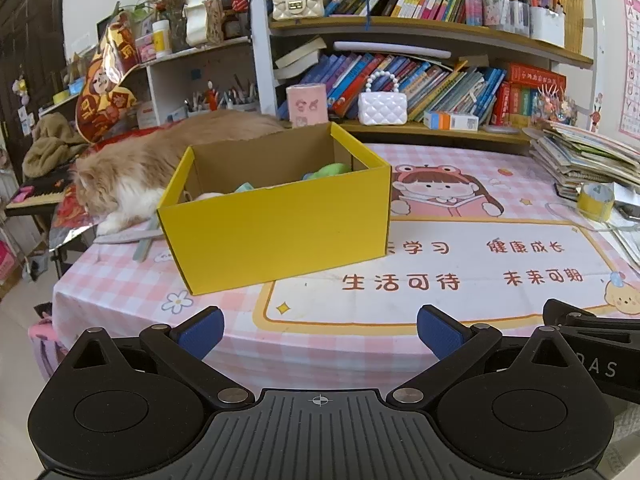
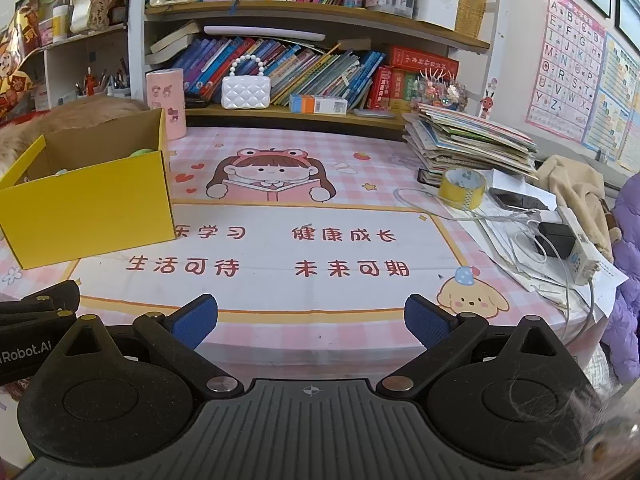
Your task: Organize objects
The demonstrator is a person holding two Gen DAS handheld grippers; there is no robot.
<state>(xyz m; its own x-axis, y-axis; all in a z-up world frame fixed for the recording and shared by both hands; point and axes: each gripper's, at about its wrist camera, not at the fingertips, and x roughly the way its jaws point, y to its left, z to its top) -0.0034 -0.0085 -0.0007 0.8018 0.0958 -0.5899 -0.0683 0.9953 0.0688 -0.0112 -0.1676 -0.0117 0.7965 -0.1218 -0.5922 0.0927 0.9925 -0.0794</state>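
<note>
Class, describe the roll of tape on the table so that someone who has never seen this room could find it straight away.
Start at the pink checked table and go to its right side, where a stack of books lies. Just in front of that stack stands the tape roll, beside white cables. It is the only yellow ring there, with a patterned inner face.

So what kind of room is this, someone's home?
Most likely a child's study corner at home: crowded bookshelves, an alphabet poster on the wall, a cartoon tablecloth, and a cat lying behind the yellow box.
</note>
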